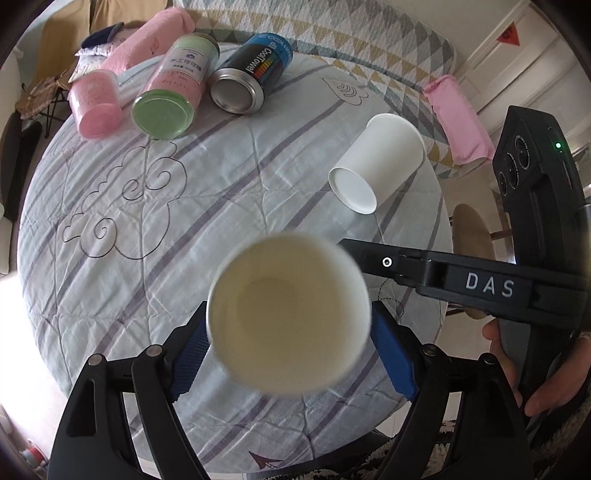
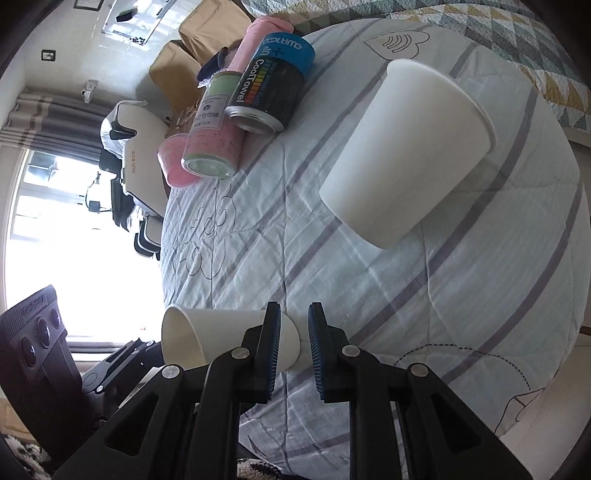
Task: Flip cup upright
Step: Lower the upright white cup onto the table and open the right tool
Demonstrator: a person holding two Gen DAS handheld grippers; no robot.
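My left gripper is shut on a white paper cup, its blue pads on both sides of the cup, whose open mouth faces the camera. The same cup shows in the right wrist view, beside my right gripper. My right gripper's jaws stand a narrow gap apart with nothing between them; one pad is close to the cup's base. The right gripper reaches in from the right in the left wrist view. A second white paper cup lies on its side on the table; it shows in the right wrist view.
A round table with a striped quilted cloth carries a black CoolTowel can, a green-lidded canister and a pink canister, all lying at the far edge. A patterned sofa with pink towels stands behind.
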